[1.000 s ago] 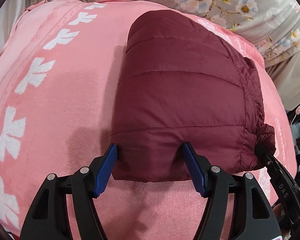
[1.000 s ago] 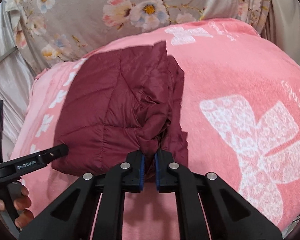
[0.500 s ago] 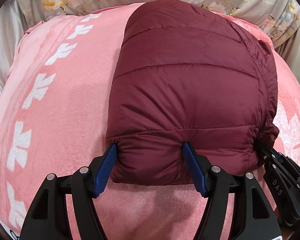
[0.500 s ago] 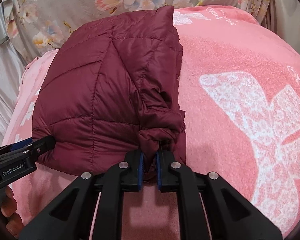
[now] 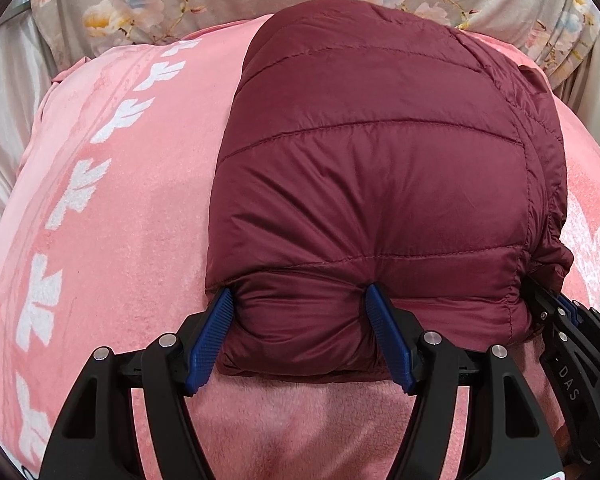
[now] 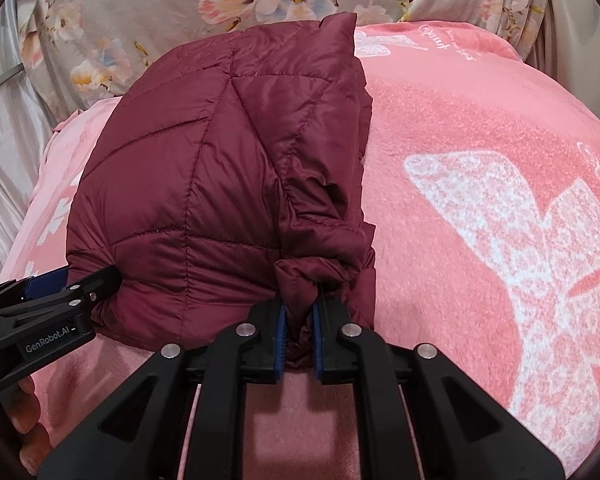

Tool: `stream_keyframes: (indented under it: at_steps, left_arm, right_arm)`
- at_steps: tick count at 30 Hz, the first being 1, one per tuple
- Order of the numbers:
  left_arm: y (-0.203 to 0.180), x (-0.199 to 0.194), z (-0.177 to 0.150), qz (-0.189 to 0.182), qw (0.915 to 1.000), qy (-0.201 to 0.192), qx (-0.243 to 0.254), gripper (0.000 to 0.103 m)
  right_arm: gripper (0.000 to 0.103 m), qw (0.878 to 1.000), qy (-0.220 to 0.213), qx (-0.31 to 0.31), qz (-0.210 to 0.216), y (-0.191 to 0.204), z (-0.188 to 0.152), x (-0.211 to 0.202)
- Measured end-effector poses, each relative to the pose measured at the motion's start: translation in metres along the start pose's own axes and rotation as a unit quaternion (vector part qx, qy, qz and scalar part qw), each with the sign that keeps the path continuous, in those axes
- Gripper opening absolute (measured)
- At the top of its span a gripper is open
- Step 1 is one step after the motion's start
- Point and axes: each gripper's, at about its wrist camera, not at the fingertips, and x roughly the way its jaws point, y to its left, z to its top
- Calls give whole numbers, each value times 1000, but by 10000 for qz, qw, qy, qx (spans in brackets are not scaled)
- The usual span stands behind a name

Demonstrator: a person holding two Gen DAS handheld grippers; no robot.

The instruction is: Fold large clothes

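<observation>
One jacket (image 5: 372, 184) is in view: maroon, quilted, with a smooth, slightly shiny shell and stitched seams dividing it into puffy panels. It is folded into a compact, rounded bundle that lies on a pink fleece blanket (image 5: 132, 220) – soft pile, printed with a row of white leaf-like motifs along one side and one large white butterfly-like motif (image 6: 520, 248) on the other. Behind the blanket hangs grey fabric (image 6: 148, 12) with a floral print.

Two claws are present, each black with blue ribbed pads.

Left claw (image 5: 300, 336): jaws set wide apart, one pad pressed against each side of a thick, padded section of the jacket's near edge. The padding bulges between them.

Right claw (image 6: 299, 332): jaws nearly closed – pinching a gathered, wrinkled knot of the jacket's fabric at the bundle's near right corner. The cloth bunches into tight creases above the pads.

Both claws hold the same near edge, left claw at the bundle's left corner, right claw at its right corner.
</observation>
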Motion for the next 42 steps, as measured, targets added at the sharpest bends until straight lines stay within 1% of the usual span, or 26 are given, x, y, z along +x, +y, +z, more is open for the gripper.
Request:
stream_keyframes:
  at_steps: [2, 3, 5, 6, 8, 9, 11, 12, 14, 16, 17, 19, 20, 21, 23, 24, 25, 26, 27, 28, 30, 32, 35, 37, 39, 42]
  left_arm:
    - [4, -6, 0, -98, 9999, 19, 15, 66]
    - [10, -11, 1, -188, 9998, 60, -26, 66]
    - [23, -24, 7, -375, 9992, 24, -147, 66]
    - [32, -34, 13, -444, 9987, -76, -222, 65]
    - [47, -53, 35, -494, 9976, -352, -337, 65]
    - [50, -58, 45, -504, 9971, -450, -357, 65]
    - [55, -68, 79, -512, 9957, -663, -385, 65]
    - [55, -70, 91, -521, 9953, -722, -385, 65]
    - [53, -67, 123, -461, 9951, -781, -404, 65]
    - [48, -56, 156, -442, 9952, -734, -468, 65]
    - [46, -52, 163, -409, 9953, -735, -484, 65]
    - [37, -36, 185, -329, 9956, -769, -414, 65]
    - [35, -29, 191, -290, 9960, -739, -404, 65]
    - [31, -18, 198, -279, 9970, -620, -366, 65]
    - [23, 5, 203, -340, 9981, -383, -343, 65]
    - [20, 14, 201, -360, 9984, -283, -327, 60]
    - [18, 22, 198, -392, 9985, -226, -307, 57]
    - [15, 28, 197, -402, 9986, -194, -297, 56]
    - [12, 39, 193, -406, 9987, -147, -275, 52]
    - [9, 45, 191, -396, 9988, -137, -265, 48]
    - [6, 59, 187, -377, 9989, -150, -237, 46]
    - [1, 69, 182, -306, 9991, -242, -160, 46]
    - [-7, 77, 176, -78, 9988, -478, -30, 47]
    - [-10, 82, 175, 2, 9984, -571, -5, 49]
    - [-13, 86, 173, 75, 9977, -677, 21, 50]
    - [-16, 92, 172, 190, 9965, -820, 18, 51]
  right_arm:
    - [13, 9997, 138, 162, 105, -6, 3, -9]
    - [17, 9995, 171, 229, 123, -9, 6, -14]
    - [22, 9992, 65, 365, 126, -19, 13, -34]
    - [24, 9991, -19, 396, 127, -22, 17, -42]
    - [25, 9982, -186, 548, 177, -31, 35, -57]
    - [28, 9970, -264, 675, 267, -37, 49, -63]
    - [28, 9939, -439, 901, 451, -43, 76, -70]
    - [29, 9918, -541, 1028, 525, -45, 95, -70]
    - [30, 9896, -593, 1146, 635, -43, 124, -62]
    - [30, 9884, -544, 1261, 652, -40, 148, -48]
    - [30, 9879, -511, 1287, 691, -37, 155, -41]
    - [31, 9883, -381, 1346, 611, -33, 172, -19]
    - [31, 9886, -306, 1363, 568, -30, 176, -9]
    - [31, 9888, -189, 1408, 469, -27, 180, 6]
    - [32, 9889, 62, 1420, 437, -24, 181, 32]
    - [31, 9889, 126, 1420, 415, -22, 180, 41]
    - [21, 9897, 159, 1364, 393, -20, 179, 51]
    - [10, 9911, 139, 1272, 373, -17, 176, 55]
    - [0, 9937, 70, 1099, 229, -13, 173, 62]
    - [0, 9955, 10, 944, 91, -10, 170, 65]
    - [0, 9977, -72, 660, -149, -5, 165, 74]
    - [0, 9982, -84, 515, -302, -5, 160, 84]
    - [0, 9981, -106, 406, -443, -6, 157, 97]
    - [0, 9977, -127, 291, -599, -5, 156, 105]
    - [0, 9975, -147, 251, -651, -5, 154, 112]
    - [0, 9977, -159, 256, -614, -7, 153, 118]
